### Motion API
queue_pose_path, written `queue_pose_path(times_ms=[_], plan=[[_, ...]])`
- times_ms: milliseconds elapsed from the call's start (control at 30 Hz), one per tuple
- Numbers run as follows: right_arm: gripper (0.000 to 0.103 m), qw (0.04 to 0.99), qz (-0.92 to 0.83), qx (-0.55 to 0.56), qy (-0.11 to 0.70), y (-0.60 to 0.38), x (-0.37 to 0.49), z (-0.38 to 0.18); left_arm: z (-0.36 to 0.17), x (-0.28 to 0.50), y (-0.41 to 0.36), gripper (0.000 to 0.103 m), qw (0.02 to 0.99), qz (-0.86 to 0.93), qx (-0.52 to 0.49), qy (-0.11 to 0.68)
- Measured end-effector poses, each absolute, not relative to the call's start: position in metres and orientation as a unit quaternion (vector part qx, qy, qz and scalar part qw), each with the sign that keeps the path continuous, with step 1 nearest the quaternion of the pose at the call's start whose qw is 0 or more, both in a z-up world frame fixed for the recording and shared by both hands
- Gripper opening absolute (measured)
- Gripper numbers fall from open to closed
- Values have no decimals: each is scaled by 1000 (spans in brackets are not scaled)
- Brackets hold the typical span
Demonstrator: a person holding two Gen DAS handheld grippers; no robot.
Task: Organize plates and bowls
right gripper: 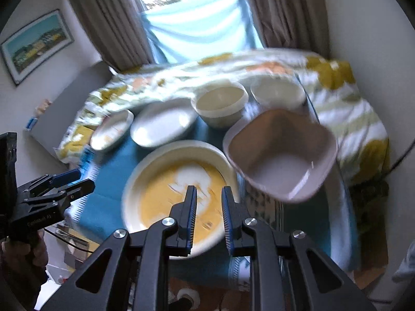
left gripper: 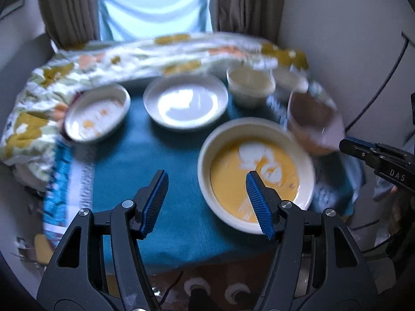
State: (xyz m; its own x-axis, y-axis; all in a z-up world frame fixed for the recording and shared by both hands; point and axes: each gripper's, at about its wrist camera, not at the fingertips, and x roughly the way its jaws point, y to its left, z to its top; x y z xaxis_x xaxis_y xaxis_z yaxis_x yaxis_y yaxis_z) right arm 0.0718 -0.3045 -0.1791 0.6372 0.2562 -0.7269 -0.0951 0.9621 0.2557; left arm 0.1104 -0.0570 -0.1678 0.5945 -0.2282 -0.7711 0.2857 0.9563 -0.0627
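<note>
A large cream dish with a yellow centre (left gripper: pixel 255 173) (right gripper: pixel 179 189) lies on the teal cloth (left gripper: pixel 160 181). Behind it are a white plate (left gripper: pixel 185 101) (right gripper: pixel 163 121), a small patterned dish (left gripper: pixel 97 112) (right gripper: pixel 111 129), two cream bowls (left gripper: pixel 250 84) (right gripper: pixel 219 105) (right gripper: pixel 277 93) and a square pinkish-brown bowl (left gripper: pixel 313 120) (right gripper: pixel 280 153). My left gripper (left gripper: pixel 205 202) is open above the cloth, its right finger over the large dish. My right gripper (right gripper: pixel 208 216) is partly open and empty over the large dish's near rim; it also shows at the right of the left wrist view (left gripper: pixel 363 153).
A flowered blanket (left gripper: pixel 46 90) (right gripper: pixel 337 98) bunches around the back and sides of the cloth. Curtains and a window (left gripper: pixel 155 2) stand behind. A framed picture (right gripper: pixel 36 44) hangs on the left wall. A brown patterned rug (left gripper: pixel 207 285) lies below the near edge.
</note>
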Motion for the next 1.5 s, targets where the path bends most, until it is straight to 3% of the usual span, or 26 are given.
queue_pose_path(times_ms=[33, 100, 133, 167, 200, 233, 267, 433, 600, 1000, 1100, 1167, 1233, 1367, 1500], plan=[[17, 904, 108, 92, 404, -301, 73, -164, -159, 108, -54, 61, 896, -140, 31, 420], [21, 909, 119, 79, 392, -294, 75, -147, -136, 104, -46, 80, 907, -125, 21, 402], [33, 911, 126, 70, 385, -289, 78, -137, -128, 103, -42, 97, 911, -118, 17, 394], [56, 913, 131, 65, 381, -285, 80, -132, -118, 103, -36, 103, 918, -111, 12, 381], [72, 914, 137, 60, 376, -280, 84, -126, -111, 102, -32, 103, 922, -109, 7, 371], [96, 914, 147, 56, 373, -275, 89, -122, -106, 103, -29, 103, 924, -111, 5, 367], [101, 915, 152, 54, 369, -271, 93, -119, -101, 108, -24, 103, 923, -112, 5, 367], [102, 920, 145, 52, 360, -249, 120, -117, -95, 147, -2, 103, 920, -116, 5, 374], [102, 899, 126, 62, 414, -232, 156, -130, -102, 201, 21, 103, 911, -149, -3, 385], [101, 859, 5, 164, 485, -212, 251, -195, -178, 371, 25, 102, 834, -275, 9, 478], [91, 846, -24, 190, 498, -214, 269, -223, -211, 403, 15, 91, 808, -294, 26, 511], [80, 836, -33, 201, 509, -215, 276, -237, -234, 418, 5, 76, 787, -306, 43, 533], [70, 825, -41, 214, 522, -216, 284, -253, -249, 426, -1, 68, 774, -314, 54, 547], [58, 813, -48, 223, 536, -216, 295, -271, -280, 441, -12, 50, 748, -329, 66, 572], [47, 807, -47, 228, 542, -218, 302, -281, -294, 446, -13, 46, 736, -336, 68, 584]])
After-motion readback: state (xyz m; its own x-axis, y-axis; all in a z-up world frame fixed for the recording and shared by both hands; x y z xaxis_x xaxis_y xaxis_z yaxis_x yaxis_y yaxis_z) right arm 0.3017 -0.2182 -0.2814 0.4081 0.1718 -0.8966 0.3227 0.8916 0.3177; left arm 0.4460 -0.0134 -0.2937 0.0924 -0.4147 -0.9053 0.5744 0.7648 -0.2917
